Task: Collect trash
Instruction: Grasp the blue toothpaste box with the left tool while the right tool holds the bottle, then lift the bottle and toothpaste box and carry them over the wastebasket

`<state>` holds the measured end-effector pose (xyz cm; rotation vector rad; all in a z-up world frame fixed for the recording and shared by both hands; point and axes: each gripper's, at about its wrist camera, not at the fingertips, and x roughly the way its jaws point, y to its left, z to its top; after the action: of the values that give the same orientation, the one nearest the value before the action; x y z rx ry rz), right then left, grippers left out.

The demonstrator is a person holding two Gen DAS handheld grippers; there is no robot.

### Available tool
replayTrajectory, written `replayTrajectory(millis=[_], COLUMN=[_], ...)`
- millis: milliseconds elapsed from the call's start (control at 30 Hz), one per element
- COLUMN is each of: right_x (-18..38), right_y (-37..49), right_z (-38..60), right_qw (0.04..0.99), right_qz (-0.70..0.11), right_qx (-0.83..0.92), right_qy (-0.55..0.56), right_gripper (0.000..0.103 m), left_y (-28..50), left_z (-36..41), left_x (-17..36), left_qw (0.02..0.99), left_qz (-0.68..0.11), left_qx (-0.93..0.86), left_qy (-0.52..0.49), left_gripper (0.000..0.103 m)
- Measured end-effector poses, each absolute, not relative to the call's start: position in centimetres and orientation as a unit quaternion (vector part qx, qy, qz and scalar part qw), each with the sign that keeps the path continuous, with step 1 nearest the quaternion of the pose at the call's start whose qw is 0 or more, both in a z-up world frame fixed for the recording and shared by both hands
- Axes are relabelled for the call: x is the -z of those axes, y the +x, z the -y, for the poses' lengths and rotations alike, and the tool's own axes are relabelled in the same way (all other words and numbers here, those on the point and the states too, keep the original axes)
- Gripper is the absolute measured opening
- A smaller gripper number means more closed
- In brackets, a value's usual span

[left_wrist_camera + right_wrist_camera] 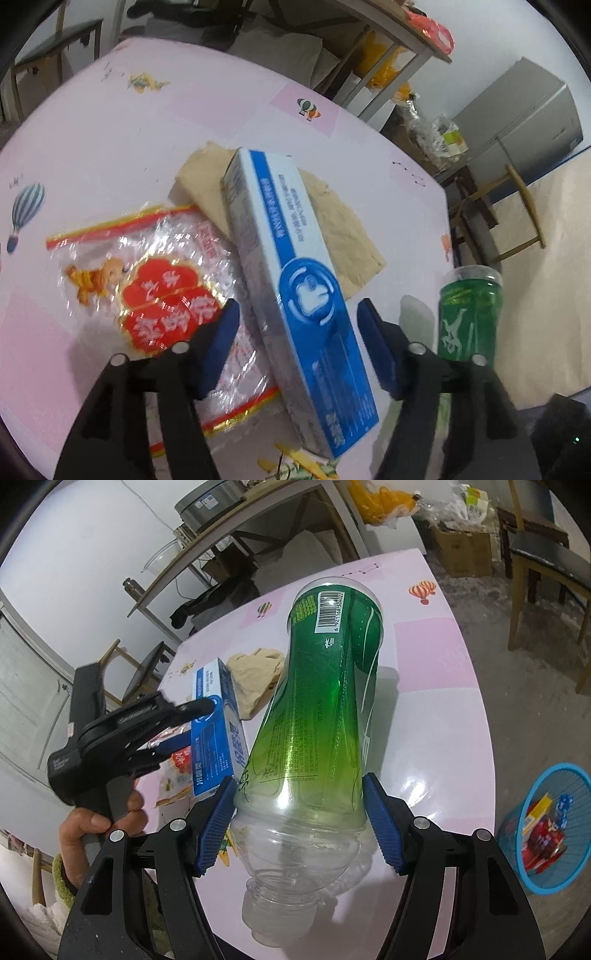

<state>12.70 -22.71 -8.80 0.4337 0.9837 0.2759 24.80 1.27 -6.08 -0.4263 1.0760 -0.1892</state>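
Note:
A blue and white toothpaste box lies on the pink table, over a beige cloth and beside a red plastic wrapper. My left gripper is open, its pads on either side of the box's near half without touching it. My right gripper holds an empty green bottle, its pads against the bottle's sides near the shoulder. The bottle also shows in the left wrist view. The box and left gripper show in the right wrist view.
A blue mesh bin with trash in it stands on the floor right of the table. Chairs, a shelf bench and boxes stand around the table. The table edge curves close at right.

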Motion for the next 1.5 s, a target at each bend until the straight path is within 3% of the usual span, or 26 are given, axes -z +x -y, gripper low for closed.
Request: replayTrajectory(millis=[300,533,1200,1500], right_x=[8.9,8.9,8.0,5.7], right_y=[12.3,12.1,11.8,9.1], right_z=[23.6,23.8,23.7,26.9], right_qw=[0.850,0.849,0.849,0.860], right_qz=[-0.465,-0.464,-0.453,-0.413], right_qx=[-0.125,-0.122,-0.137,-0.130], right_qy=[0.215,0.222,0.235,0.272], right_gripper=[0.065,0.065,0.065,0.065], left_y=[25.6,24.5,19.3,17.9], left_z=[1.4,-0.6,-4.8,-1.4], left_x=[7.4,7.0,2.2,-1.5], left_qw=[0.853,0.851,0.855,0.852], left_qz=[-0.502,-0.490,-0.436,-0.412], left_qx=[0.057,0.064,0.148,0.221], left_qy=[-0.130,-0.176,-0.240,-0.237], left_gripper=[0.064,0.057,0.055,0.055])
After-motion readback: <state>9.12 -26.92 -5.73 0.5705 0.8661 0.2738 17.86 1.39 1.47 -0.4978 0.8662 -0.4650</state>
